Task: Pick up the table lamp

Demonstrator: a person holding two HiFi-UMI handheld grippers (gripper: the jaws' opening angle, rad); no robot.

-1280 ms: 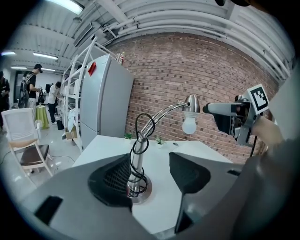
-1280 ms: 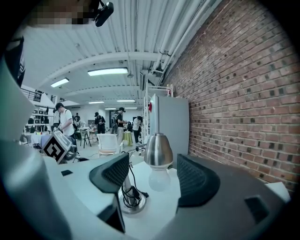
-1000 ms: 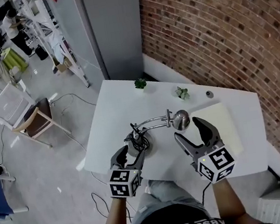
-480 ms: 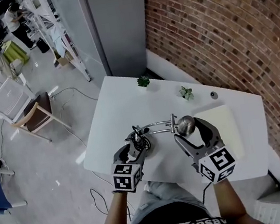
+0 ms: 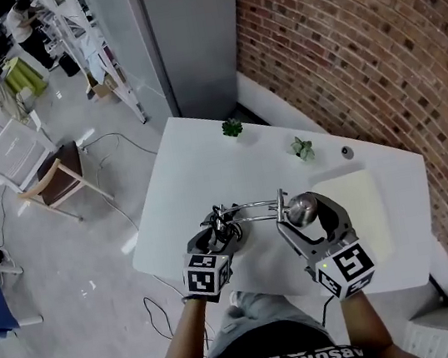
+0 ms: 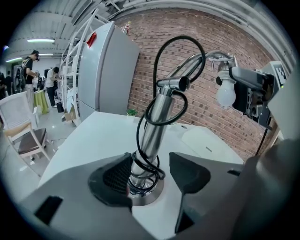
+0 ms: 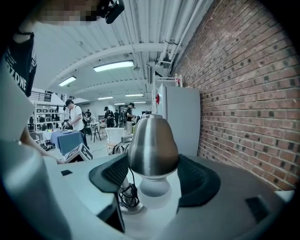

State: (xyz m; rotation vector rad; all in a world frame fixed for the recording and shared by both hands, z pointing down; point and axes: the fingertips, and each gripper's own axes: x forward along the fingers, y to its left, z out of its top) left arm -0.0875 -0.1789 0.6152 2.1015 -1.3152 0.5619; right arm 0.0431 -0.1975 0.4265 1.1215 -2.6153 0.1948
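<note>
Your left gripper, jaws apart, straddles the table lamp near the table front edge; right gripper gapes wide around its shade.

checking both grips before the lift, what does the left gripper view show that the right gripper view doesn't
Only the left gripper view: the left claw's open jaws flanking the lamp's cord-wrapped stem, and a small plant on the white table. Only the right gripper view: the right claw's open jaws flanking the steel shade, which fills the gap. Both: the bulb, the lamp's base, the table, the brick wall.
</note>
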